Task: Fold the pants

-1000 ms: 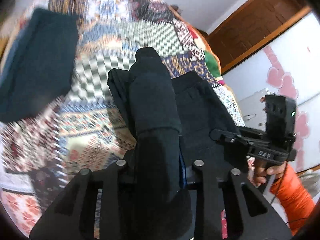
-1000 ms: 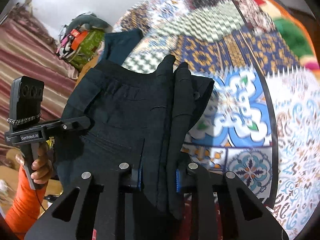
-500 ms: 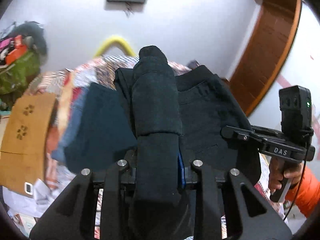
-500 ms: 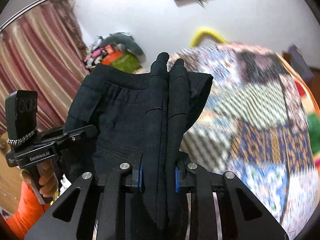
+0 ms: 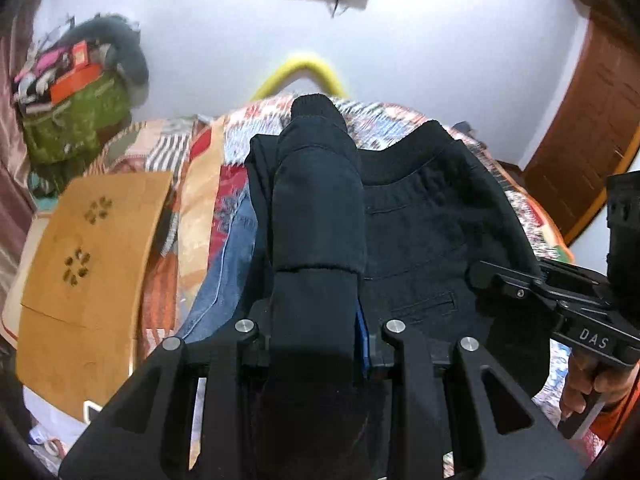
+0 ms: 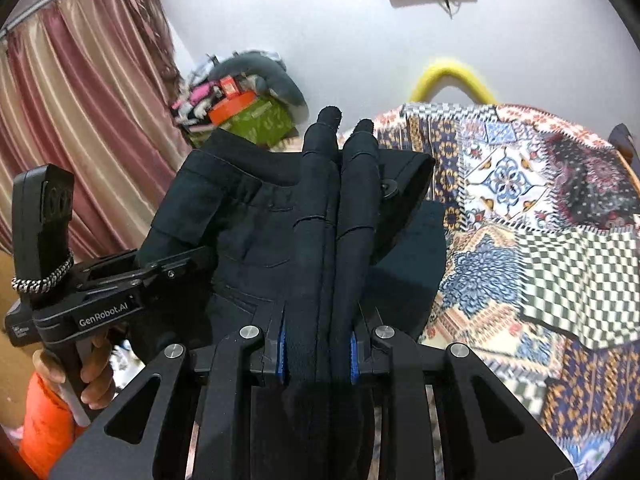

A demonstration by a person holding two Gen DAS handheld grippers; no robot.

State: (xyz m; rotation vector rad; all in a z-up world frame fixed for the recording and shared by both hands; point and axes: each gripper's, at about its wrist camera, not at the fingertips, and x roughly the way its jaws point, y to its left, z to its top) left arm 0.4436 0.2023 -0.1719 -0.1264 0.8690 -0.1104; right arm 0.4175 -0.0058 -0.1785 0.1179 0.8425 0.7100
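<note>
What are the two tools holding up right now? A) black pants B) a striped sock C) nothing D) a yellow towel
A: both the left tool and the right tool are shut on the black fabric pants, which hang lifted between them above the patterned patchwork bedspread.

- The left gripper (image 5: 316, 344) is clamping its fingers onto a thick bunch of the black pants (image 5: 432, 248), pointing up and forward.
- The right gripper (image 6: 318, 354) is pinching another bunch of the same cloth, level with the left.
- The person's left hand (image 6: 86, 376) and right hand (image 5: 584, 384) are gripping the handles, orange sleeves showing.
</note>
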